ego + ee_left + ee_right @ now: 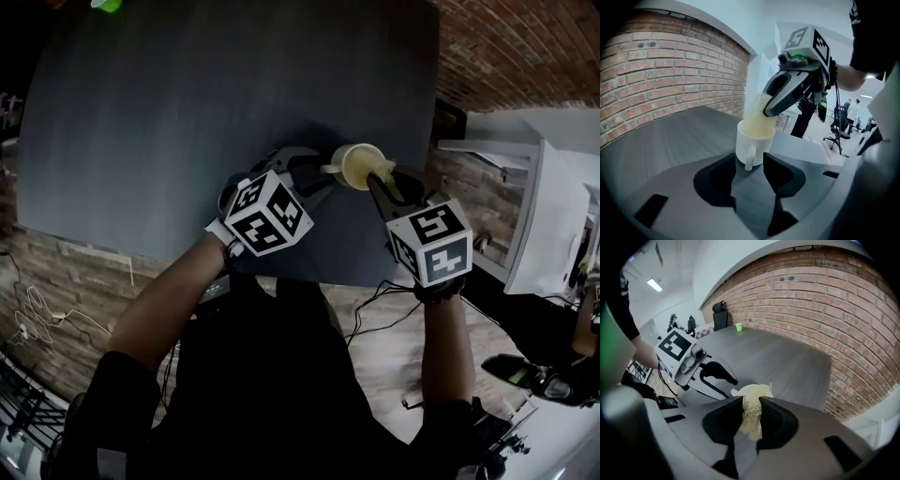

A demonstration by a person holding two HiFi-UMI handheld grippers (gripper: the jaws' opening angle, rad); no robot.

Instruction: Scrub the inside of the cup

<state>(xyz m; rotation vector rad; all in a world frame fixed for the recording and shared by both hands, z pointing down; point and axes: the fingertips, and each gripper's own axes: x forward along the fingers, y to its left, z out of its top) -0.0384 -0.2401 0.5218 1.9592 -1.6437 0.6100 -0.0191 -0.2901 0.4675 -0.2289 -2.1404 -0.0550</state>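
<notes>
The white cup (359, 166) stood upright on the dark grey bench (187, 122), near the front edge and toward its right side. Its handle pointed to the left gripper (314, 173).

In the left gripper view the jaws were wide apart. The cup (753, 146) stood just ahead of their tips, in the gap between them, and I could not see either pad pressing on it.

The right gripper (386, 186) came down on the cup from the other side, tilted steeply. Its jaws were closed on a pale yellow fibrous scrubber (752, 413), which was squeezed between the two pads and stuck out in front of them. In the left gripper view the scrubber (757, 123) hung from the right gripper (767, 110), and its lower end reached into the mouth of the cup.

A small green cup (738, 326) stood at the far end of the bench, well apart from the white one. A brick wall (825, 310) ran along the bench.
</notes>
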